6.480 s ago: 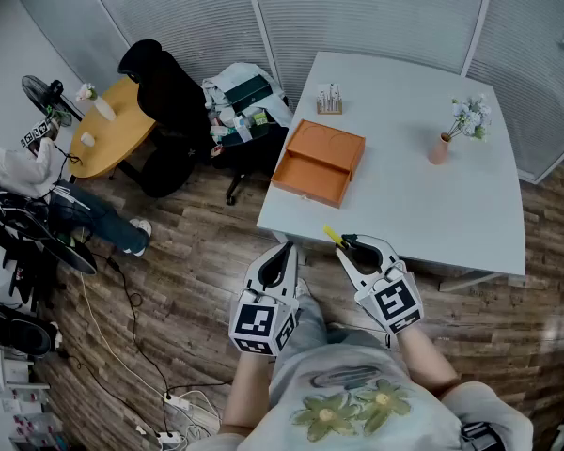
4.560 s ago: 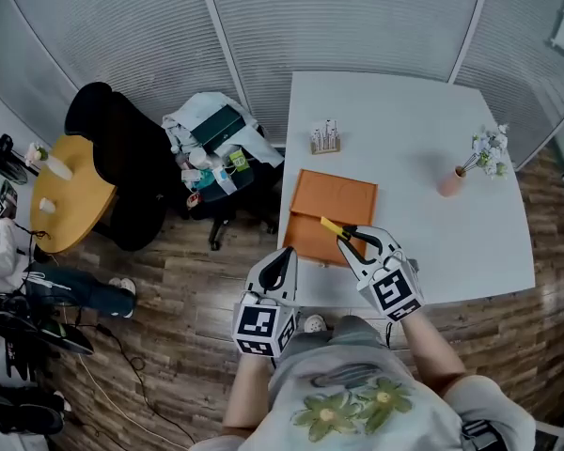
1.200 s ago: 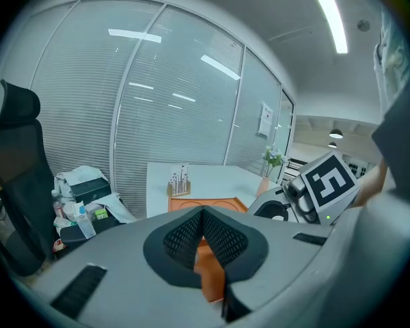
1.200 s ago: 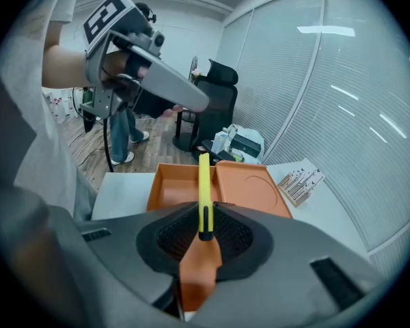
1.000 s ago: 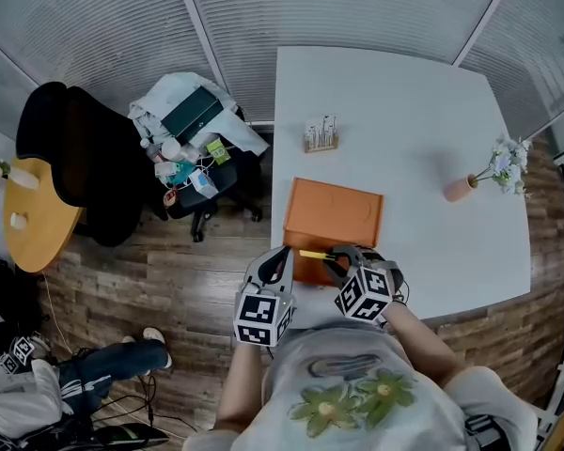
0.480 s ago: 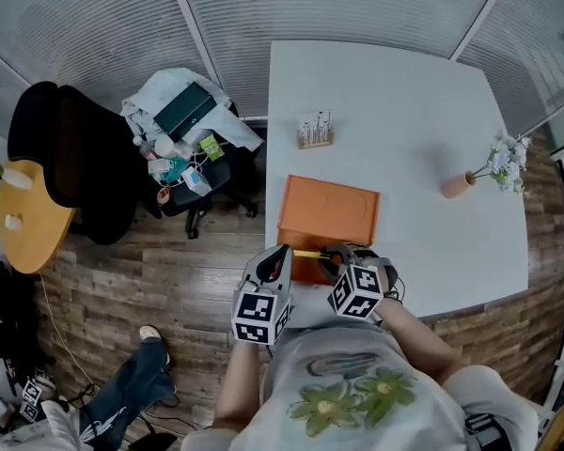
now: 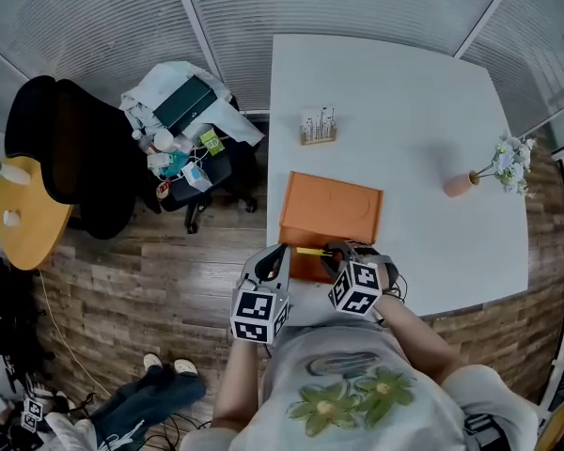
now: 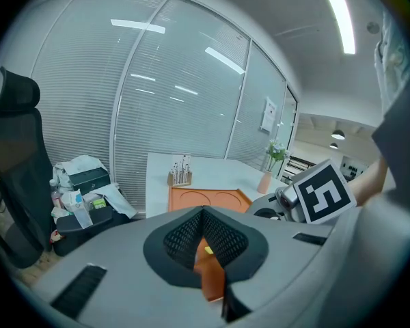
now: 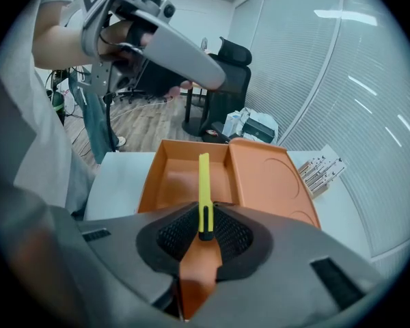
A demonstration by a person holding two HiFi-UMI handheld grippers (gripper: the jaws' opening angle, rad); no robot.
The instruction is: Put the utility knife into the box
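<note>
The orange box (image 7: pixel 334 211) lies at the near left edge of the white table (image 7: pixel 409 92), its open tray (image 9: pixel 181 180) facing me beside its lid (image 9: pixel 270 176). My right gripper (image 7: pixel 331 252) (image 9: pixel 203 227) is shut on the yellow utility knife (image 7: pixel 311 251) (image 9: pixel 203 190), which sticks out forward over the open tray without touching it. My left gripper (image 7: pixel 282 252) (image 8: pixel 205 244) hangs just left of the box, off the table's edge, shut with nothing in it. It shows at the top of the right gripper view (image 9: pixel 171 43).
A small wooden stand (image 7: pixel 317 127) holding white items sits behind the box. A pink vase with flowers (image 7: pixel 461 184) is at the table's right. Left of the table are a cluttered chair (image 7: pixel 183 130), a black office chair (image 7: pixel 56 148) and a round wooden table (image 7: pixel 19 224).
Over the past seconds my right gripper carried the knife from the table's near edge to above the box's open tray. In the last second both grippers have barely moved.
</note>
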